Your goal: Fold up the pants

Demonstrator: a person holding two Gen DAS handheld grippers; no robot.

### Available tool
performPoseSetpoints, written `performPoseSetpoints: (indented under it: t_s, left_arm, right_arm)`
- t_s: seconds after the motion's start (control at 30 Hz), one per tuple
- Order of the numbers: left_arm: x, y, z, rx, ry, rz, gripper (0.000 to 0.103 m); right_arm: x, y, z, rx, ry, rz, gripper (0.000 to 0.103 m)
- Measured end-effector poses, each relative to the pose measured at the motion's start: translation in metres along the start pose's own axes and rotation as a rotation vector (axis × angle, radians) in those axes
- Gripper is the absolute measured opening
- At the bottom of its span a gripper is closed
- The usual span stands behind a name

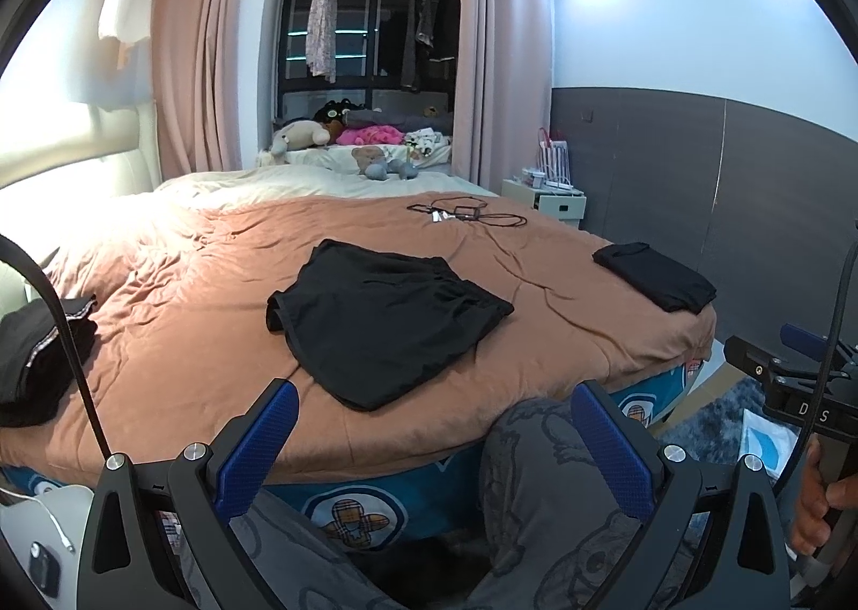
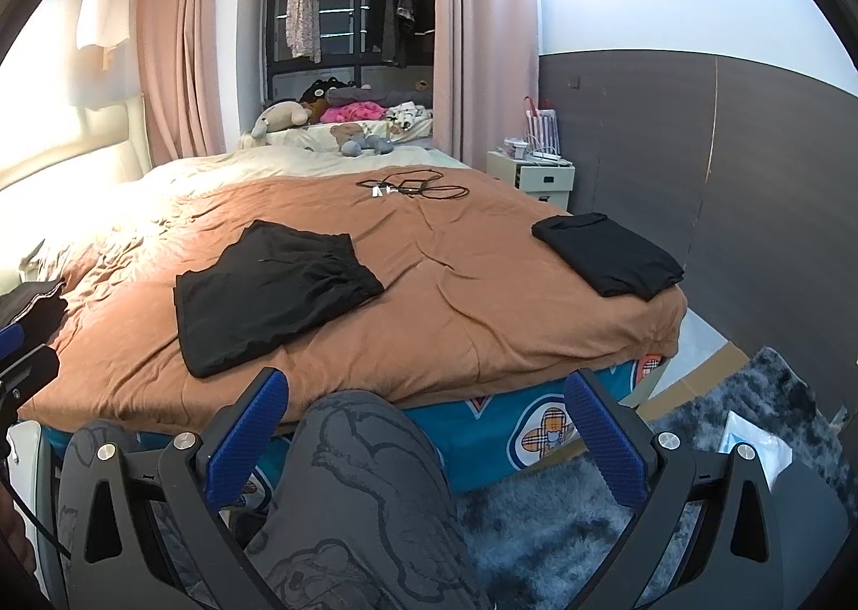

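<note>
A: Status, near to far?

B: Both claws are held low at the bed's near edge, above the person's knees [image 2: 354, 454]. Left gripper [image 1: 434, 427]: jaws spread wide, nothing between them. Right gripper [image 2: 429, 422]: same, wide open and empty. Neither touches cloth.

A: Pants?

B: Black pants [image 1: 381, 320] lie on the brown blanket [image 1: 214, 299], just past the near edge and left of centre in the right wrist view. They look already halved, legs stacked, waistband at the far end. Some wrinkles near the waist.

A: Other stuff?

B: A folded black garment [image 2: 611, 256] sits at the right corner, well apart. A dark pile [image 1: 37, 358] sits at the left edge. Further back there's a cable tangle [image 2: 413, 189], then plush toys [image 2: 322, 119] by the window.

A: Step?

B: My read: between folds, or just starting. Next move needs both claws to reach forward, pinch the near hem corners, and carry them up to the waistband. The fabric is limp and likely to slide, so grab both layers.
</note>
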State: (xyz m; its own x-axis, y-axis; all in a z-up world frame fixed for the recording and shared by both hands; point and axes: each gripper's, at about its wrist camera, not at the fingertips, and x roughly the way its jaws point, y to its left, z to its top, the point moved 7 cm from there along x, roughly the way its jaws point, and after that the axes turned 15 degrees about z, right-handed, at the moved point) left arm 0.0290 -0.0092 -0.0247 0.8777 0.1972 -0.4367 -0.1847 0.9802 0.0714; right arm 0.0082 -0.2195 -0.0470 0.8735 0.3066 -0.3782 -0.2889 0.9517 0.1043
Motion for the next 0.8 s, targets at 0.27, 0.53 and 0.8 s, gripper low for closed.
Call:
performPoseSetpoints:
  t_s: [0.27,0.53,0.8]
  left_arm:
    - [0.000,0.003,-0.002,-0.007,0.004,0.002,0.103]
    - [-0.001,0.005,-0.003,-0.007,0.002,0.006,0.103]
    - [0.000,0.013,-0.002,-0.020,0.000,0.011,0.103]
  right_arm:
    - [-0.003,0.000,-0.002,0.002,-0.009,-0.005,0.103]
    - [-0.004,0.001,-0.003,0.004,-0.004,0.005,0.103]
    - [-0.002,0.001,-0.002,0.010,-0.004,0.004,0.103]
